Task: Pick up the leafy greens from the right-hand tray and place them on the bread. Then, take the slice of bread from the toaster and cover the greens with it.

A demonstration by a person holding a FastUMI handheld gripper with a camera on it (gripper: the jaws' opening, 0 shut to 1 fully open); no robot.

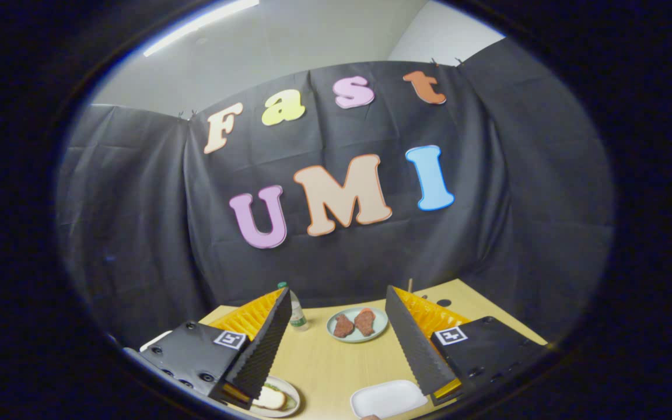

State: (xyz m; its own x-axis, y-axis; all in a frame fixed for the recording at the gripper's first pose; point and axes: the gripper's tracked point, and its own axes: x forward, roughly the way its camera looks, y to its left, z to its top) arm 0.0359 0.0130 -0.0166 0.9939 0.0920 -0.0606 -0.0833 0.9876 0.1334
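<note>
Bread (270, 399) on plate, hand-held gripper (336, 338) open above table

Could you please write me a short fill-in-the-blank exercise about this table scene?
1. The gripper has its fingers ____, with nothing between them.
2. The round plate beyond the fingers holds ____ pieces of meat.
3. The bottle stands ____ on the table.
4. The bread lies on a plate by one finger, while the white tray near the other finger is ____.

Missing words: open; two; upright; empty
</note>
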